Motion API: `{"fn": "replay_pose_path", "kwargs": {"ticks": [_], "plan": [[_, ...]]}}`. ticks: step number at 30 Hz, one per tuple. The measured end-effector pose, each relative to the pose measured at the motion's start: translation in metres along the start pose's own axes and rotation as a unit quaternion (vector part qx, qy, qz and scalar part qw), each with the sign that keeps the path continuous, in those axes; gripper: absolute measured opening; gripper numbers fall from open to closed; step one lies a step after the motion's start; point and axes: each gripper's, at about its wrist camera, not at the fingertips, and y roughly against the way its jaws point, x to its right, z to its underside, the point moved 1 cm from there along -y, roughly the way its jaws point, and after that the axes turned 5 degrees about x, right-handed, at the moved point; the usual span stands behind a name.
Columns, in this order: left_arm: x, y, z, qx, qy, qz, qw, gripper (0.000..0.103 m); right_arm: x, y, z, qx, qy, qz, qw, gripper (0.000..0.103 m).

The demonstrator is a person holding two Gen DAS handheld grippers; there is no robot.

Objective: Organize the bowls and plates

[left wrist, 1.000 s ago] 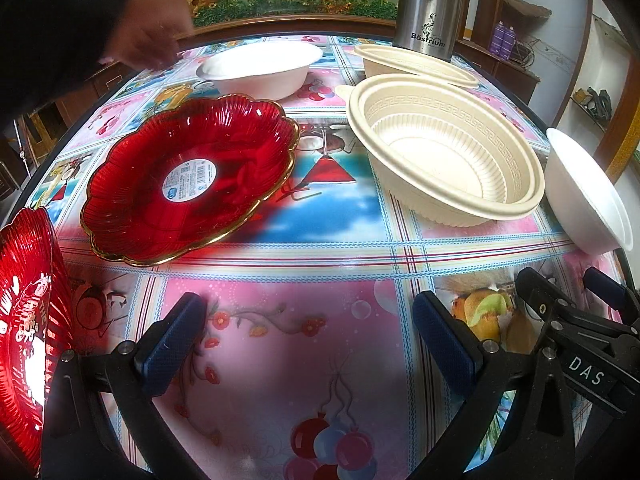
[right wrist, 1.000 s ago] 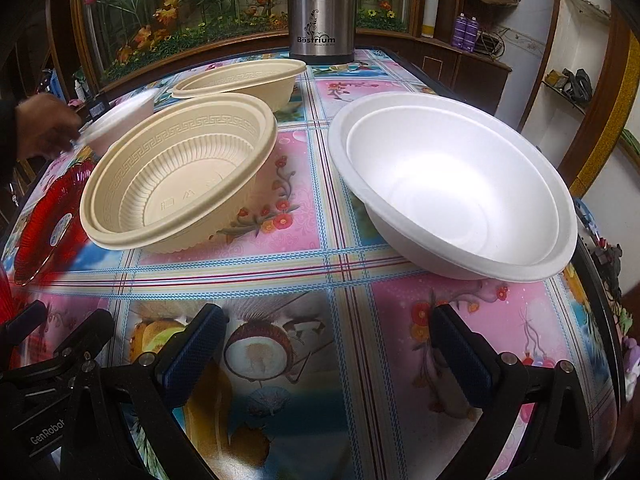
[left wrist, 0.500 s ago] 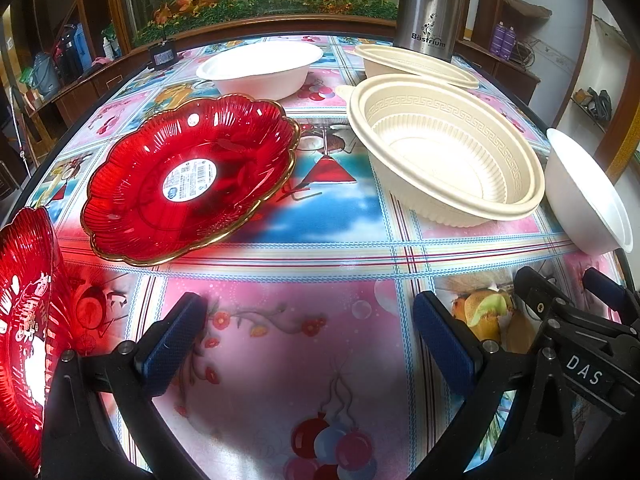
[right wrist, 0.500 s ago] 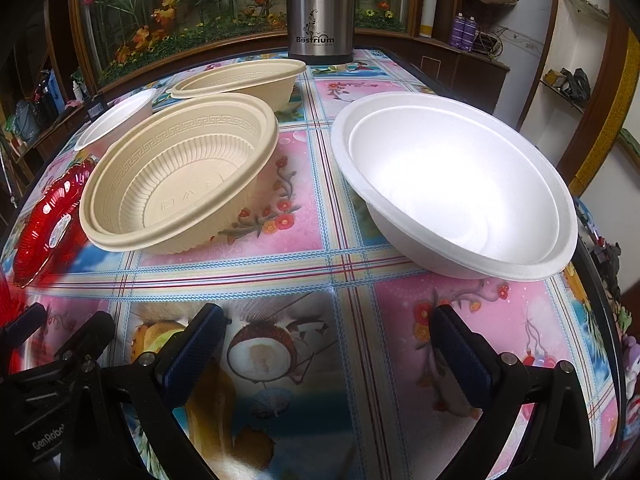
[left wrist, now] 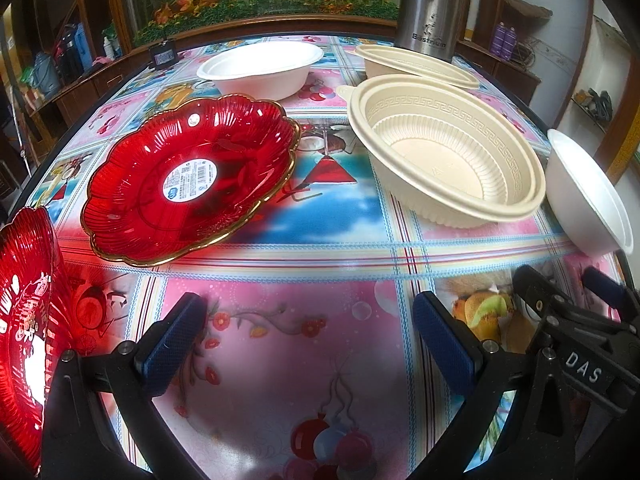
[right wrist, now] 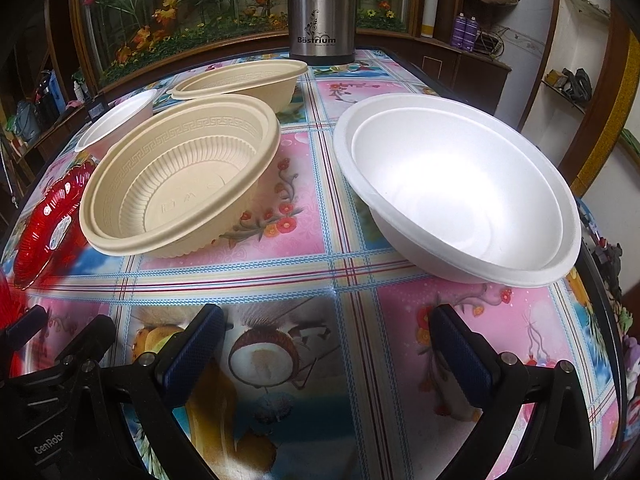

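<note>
**Nothing stacked yet, both grippers empty**

So far, as far as the two views showed, the sorting had not begun. The left gripper (left wrist: 308, 344) hung low over the patterned oilcloth table (left wrist: 320, 240) with its blue-padded fingers (left wrist: 176, 340) spread wide and nothing between them; the right gripper (right wrist: 328, 356) did the same, jaws apart and empty.

Every dish sat singly. The near red scalloped glass plate with a gold rim (left wrist: 192, 180) lay left of centre, label up, well apart from the second red glass plate (left wrist: 24, 320) at the left edge (that one was cut off by the frame, so its lie could not be judged). The near beige ribbed plastic bowl (right wrist: 180, 180) stood upright, mouth up, just in front of the far beige plastic bowl (right wrist: 240, 84). The large white foam bowl (right wrist: 456, 188) rested mouth up on the right, just ahead of the right gripper, while the far white foam bowl (left wrist: 260, 66) stood across the table. A steel thermos (right wrist: 322, 8) stood at the back.

All the pieces were round, so none had a long axis to speak of; each opened upward. By my reading, three pairings remained: red on red, beige in beige, white in white.
</note>
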Motion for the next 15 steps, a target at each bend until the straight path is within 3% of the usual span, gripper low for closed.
{"fn": "replay_pose_path", "kwargs": {"ticks": [5, 8, 11, 15], "plan": [[-0.003, 0.01, 0.003, -0.015, -0.002, 0.006, 0.9999, 0.103, -0.002, 0.007, 0.002, -0.015, -0.001, 0.0, 1.0, 0.103], [-0.005, 0.053, 0.003, 0.049, -0.015, 0.009, 0.9986, 0.103, 0.001, 0.023, 0.008, -0.02, -0.007, -0.014, 1.0, 0.103], [-0.009, 0.1, -0.001, 0.092, -0.022, 0.032, 0.9951, 0.103, -0.001, 0.055, 0.009, 0.017, 0.005, -0.023, 1.0, 0.103], [-0.015, 0.14, -0.002, 0.125, -0.021, 0.033, 0.9914, 0.103, -0.011, 0.109, 0.005, 0.077, 0.027, -0.039, 0.996, 0.103]]}}
